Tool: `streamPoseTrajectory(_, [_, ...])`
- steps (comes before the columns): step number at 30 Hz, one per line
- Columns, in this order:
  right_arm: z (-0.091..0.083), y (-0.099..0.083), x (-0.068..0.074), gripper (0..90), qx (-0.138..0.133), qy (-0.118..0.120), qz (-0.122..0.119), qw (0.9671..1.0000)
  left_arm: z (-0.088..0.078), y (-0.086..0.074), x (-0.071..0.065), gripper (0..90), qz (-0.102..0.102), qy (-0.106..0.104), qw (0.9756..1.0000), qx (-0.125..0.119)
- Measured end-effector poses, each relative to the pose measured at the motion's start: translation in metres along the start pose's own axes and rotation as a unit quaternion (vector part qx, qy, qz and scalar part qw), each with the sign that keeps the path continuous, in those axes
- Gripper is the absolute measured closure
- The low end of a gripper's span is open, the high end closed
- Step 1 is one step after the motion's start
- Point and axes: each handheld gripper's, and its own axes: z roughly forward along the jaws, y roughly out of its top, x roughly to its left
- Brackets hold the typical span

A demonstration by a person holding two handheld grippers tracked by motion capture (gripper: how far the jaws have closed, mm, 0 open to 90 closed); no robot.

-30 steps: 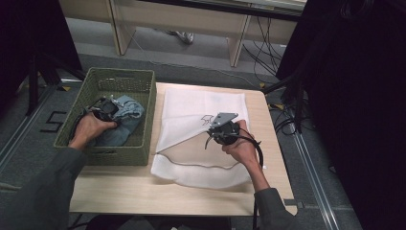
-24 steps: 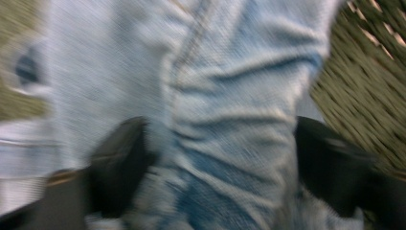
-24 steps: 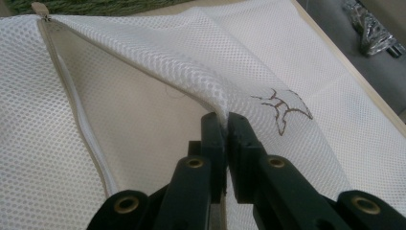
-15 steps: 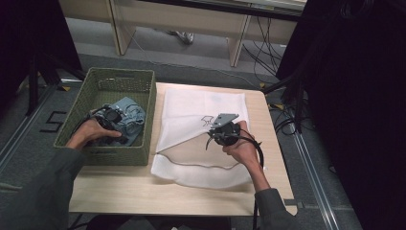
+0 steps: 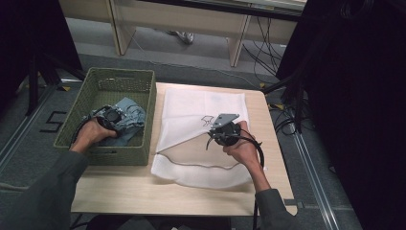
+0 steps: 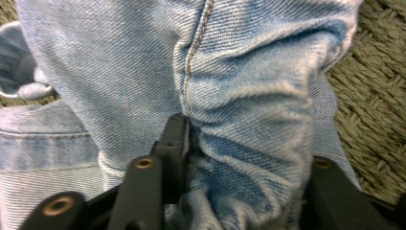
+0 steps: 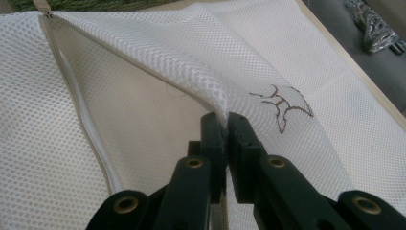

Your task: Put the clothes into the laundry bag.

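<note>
Grey floor with rails and loose cables surrounds a pale wooden bench [image 5: 119,191], and desk legs stand beyond its far edge. On the left part of the bench sits a green woven basket [image 5: 86,93]; to its right a white mesh laundry bag [image 5: 191,110] lies spread flat, almost touching the basket's right wall. A small dark printed mark [image 7: 280,108] shows on the bag's upper layer, and a zip [image 7: 81,110] runs along its open edge.

Inside the basket lies a crumpled pair of blue jeans [image 5: 129,115], resting on the woven floor against the basket's right side. The basket's walls ring the denim on every side, so the left tongs [image 5: 111,117] come at it from above. In the left gripper view a thick fold of denim [image 6: 239,143] with a stitched seam bulges between the two black jaws, which have just been closing and now press on it from both sides.

The right tongs [image 5: 221,136] sit over the middle of the bag, well apart from the basket. In the right gripper view [image 7: 225,124] their jaws are pinched tight on the edge of the bag's upper mesh layer, lifting it off the lower layer so that the mouth gapes toward the basket.
</note>
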Motion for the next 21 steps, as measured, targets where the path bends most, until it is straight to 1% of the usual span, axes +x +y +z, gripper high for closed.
streamPoseTrajectory(1, [-0.001,0.000,-0.001,86.6,0.005,0.004,0.000,1.0000,-0.004,0.000,0.003,63.3,0.000,0.006,0.9999,-0.010])
streamPoseTrajectory(2, [-0.001,0.000,0.000,86.6,0.000,-0.001,0.005,1.0000,-0.005,-0.001,0.004,65.3,-0.012,0.006,0.9997,-0.022])
streamPoseTrajectory(3, [-0.001,0.001,-0.002,86.6,0.003,0.004,-0.004,1.0000,-0.008,-0.001,0.005,66.5,-0.028,0.004,0.9988,-0.041])
streamPoseTrajectory(4, [-0.001,0.001,-0.002,86.6,-0.002,0.000,-0.001,1.0000,-0.013,-0.002,0.009,67.6,-0.034,0.007,0.9979,-0.054])
streamPoseTrajectory(5, [-0.001,0.000,-0.002,86.6,-0.002,0.000,-0.001,1.0000,-0.019,-0.003,0.012,68.7,-0.046,0.006,0.9967,-0.067])
streamPoseTrajectory(6, [-0.001,0.000,-0.002,86.6,-0.001,0.001,-0.002,1.0000,-0.025,-0.004,0.015,69.2,-0.057,0.005,0.9950,-0.082])
streamPoseTrajectory(8, [-0.002,0.000,-0.002,86.6,-0.002,0.000,0.002,1.0000,-0.039,-0.005,0.021,69.9,-0.075,0.005,0.9905,-0.115])
streamPoseTrajectory(9, [-0.002,0.001,-0.003,86.7,-0.006,-0.007,-0.010,0.9999,-0.047,-0.007,0.024,69.9,-0.082,0.002,0.9882,-0.129])
streamPoseTrajectory(10, [-0.003,0.002,-0.004,86.6,-0.002,-0.002,-0.009,1.0000,-0.055,-0.008,0.027,70.1,-0.083,0.000,0.9865,-0.141])
streamPoseTrajectory(11, [-0.002,0.001,-0.004,86.6,-0.001,0.005,-0.008,1.0000,-0.063,-0.009,0.028,70.1,-0.092,0.002,0.9828,-0.160])
streamPoseTrajectory(12, [-0.002,0.001,-0.002,86.7,0.000,0.001,0.001,1.0000,-0.072,-0.010,0.031,70.1,-0.098,0.002,0.9803,-0.172])
streamPoseTrajectory(13, [-0.002,0.001,-0.002,86.7,-0.001,0.002,0.001,1.0000,-0.081,-0.011,0.034,70.2,-0.102,0.000,0.9775,-0.185])
streamPoseTrajectory(14, [-0.003,0.002,-0.004,86.6,0.001,0.006,-0.005,1.0000,-0.089,-0.013,0.036,70.2,-0.104,-0.005,0.9749,-0.197])
streamPoseTrajectory(15, [-0.002,0.002,-0.003,86.7,-0.004,-0.002,0.001,1.0000,-0.098,-0.014,0.038,70.2,-0.106,-0.008,0.9729,-0.205])
streamPoseTrajectory(16, [-0.001,0.002,-0.003,86.6,-0.005,-0.002,0.001,1.0000,-0.107,-0.015,0.039,70.2,-0.105,-0.008,0.9715,-0.212])
streamPoseTrajectory(17, [-0.003,0.003,-0.003,86.6,0.001,0.003,0.002,1.0000,-0.115,-0.016,0.040,70.2,-0.107,-0.007,0.9695,-0.221])
streamPoseTrajectory(18, [-0.003,0.002,-0.002,86.7,0.002,0.002,0.006,1.0000,-0.123,-0.016,0.041,70.2,-0.113,-0.011,0.9665,-0.231])
streamPoseTrajectory(19, [-0.002,0.002,-0.002,86.7,-0.003,-0.003,0.008,1.0000,-0.131,-0.017,0.042,70.2,-0.115,-0.014,0.9642,-0.239])
streamPoseTrajectory(20, [-0.002,0.003,-0.003,86.7,-0.005,-0.002,0.003,1.0000,-0.141,-0.018,0.043,70.3,-0.120,-0.025,0.9606,-0.249])
streamPoseTrajectory(21, [-0.003,0.004,-0.004,86.7,0.000,0.002,0.003,1.0000,-0.146,-0.018,0.042,70.2,-0.123,-0.023,0.9584,-0.256])
